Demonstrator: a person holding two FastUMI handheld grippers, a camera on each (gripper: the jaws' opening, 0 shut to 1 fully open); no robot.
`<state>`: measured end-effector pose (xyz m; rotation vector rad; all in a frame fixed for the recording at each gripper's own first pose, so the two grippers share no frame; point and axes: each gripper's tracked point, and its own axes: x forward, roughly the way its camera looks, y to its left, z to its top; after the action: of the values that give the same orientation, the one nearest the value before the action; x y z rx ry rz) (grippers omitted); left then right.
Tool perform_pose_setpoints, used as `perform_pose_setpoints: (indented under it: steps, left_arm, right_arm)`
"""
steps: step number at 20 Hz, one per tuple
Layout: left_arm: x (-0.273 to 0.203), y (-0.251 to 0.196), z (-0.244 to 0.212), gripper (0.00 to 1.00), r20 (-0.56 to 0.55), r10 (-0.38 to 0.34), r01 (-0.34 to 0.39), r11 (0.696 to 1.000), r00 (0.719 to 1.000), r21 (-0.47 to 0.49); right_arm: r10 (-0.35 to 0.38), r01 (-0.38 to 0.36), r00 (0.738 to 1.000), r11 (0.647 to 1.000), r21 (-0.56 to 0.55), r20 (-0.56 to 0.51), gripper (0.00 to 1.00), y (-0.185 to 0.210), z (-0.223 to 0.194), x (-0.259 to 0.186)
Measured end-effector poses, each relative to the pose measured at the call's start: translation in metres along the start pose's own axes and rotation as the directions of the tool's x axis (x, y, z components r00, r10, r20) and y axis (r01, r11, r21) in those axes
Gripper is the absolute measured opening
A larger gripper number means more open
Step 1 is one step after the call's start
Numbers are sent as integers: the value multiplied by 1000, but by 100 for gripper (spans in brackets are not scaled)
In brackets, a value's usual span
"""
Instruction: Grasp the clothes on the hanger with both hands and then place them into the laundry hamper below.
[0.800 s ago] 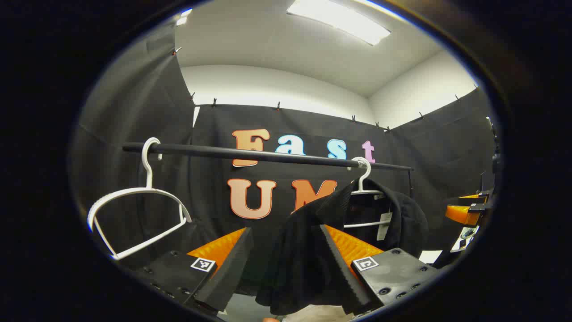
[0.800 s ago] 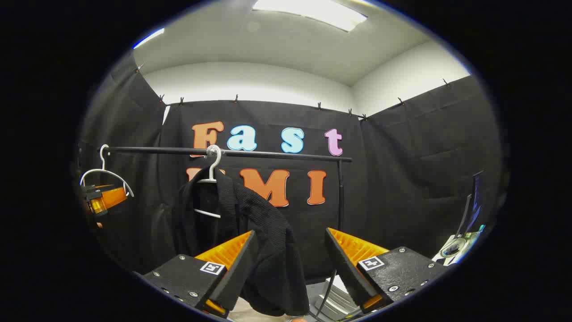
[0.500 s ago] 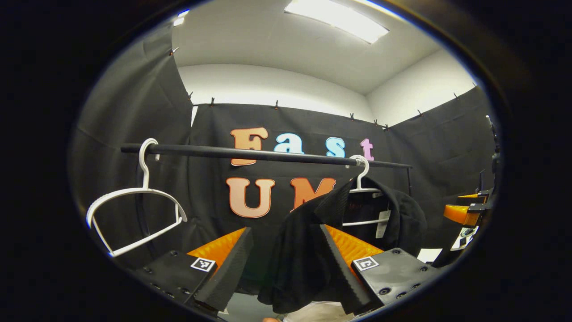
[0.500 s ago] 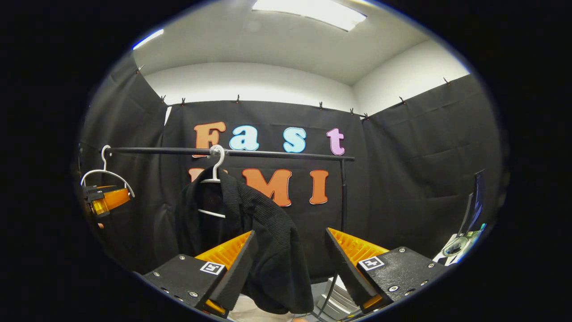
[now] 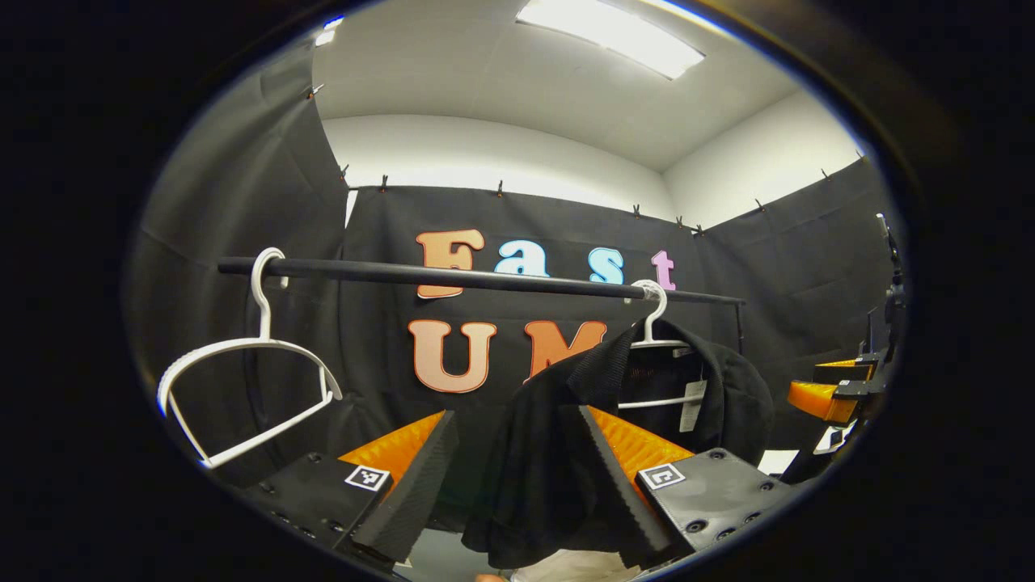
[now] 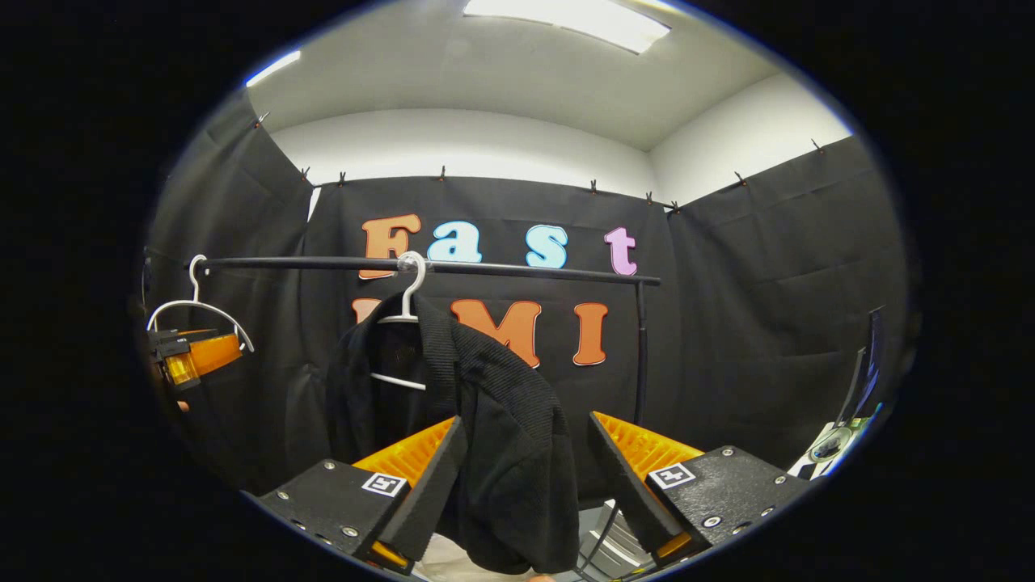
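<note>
Clothes here are a single black garment (image 5: pixel 695 380), draping over a white hanger (image 5: pixel 656 343) that is hooking onto the black rail (image 5: pixel 453 277); judging by the ribbed weave and the way its shoulders are sagging into folds, it is looking soft, limp and fairly light, likely to slump and slide off the hanger rather than hold any shape. A sensible hold, I am judging, is a thick fold near each shoulder or the ribbed front edge, where the cloth is bunching enough to pinch. In the left gripper view, the left gripper (image 5: pixel 508 469) is standing with its jaws spread wide, and one shoulder of the garment is hanging down into the gap, lying against the right-hand finger while staying clear of the other. In the right gripper view, the right gripper (image 6: pixel 525 477) is likewise standing open, with the other shoulder (image 6: pixel 509 453) drooping between its jaws, closer to the left-hand finger; neither pair is pressing on cloth yet. An empty white hanger (image 5: pixel 242 380) is hanging well off to the outer side of the left gripper's jaws.
</note>
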<state>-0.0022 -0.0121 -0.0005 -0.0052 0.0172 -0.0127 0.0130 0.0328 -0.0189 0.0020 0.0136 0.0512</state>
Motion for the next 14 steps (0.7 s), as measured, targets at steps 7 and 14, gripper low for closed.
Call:
perform_pose_setpoints:
  steps: [7, 14]
  left_arm:
    - [17, -28, -24, 99, -17, -25, 25, 999, 1000, -23]
    - [55, -63, -67, 96, -27, -60, 60, 998, 998, -18]
  right_arm:
    - [30, -30, 1000, 1000, 8, -5, 93, 31, -20, 21]
    - [48, -48, 999, 999, -10, -13, 93, 70, -46, 57]
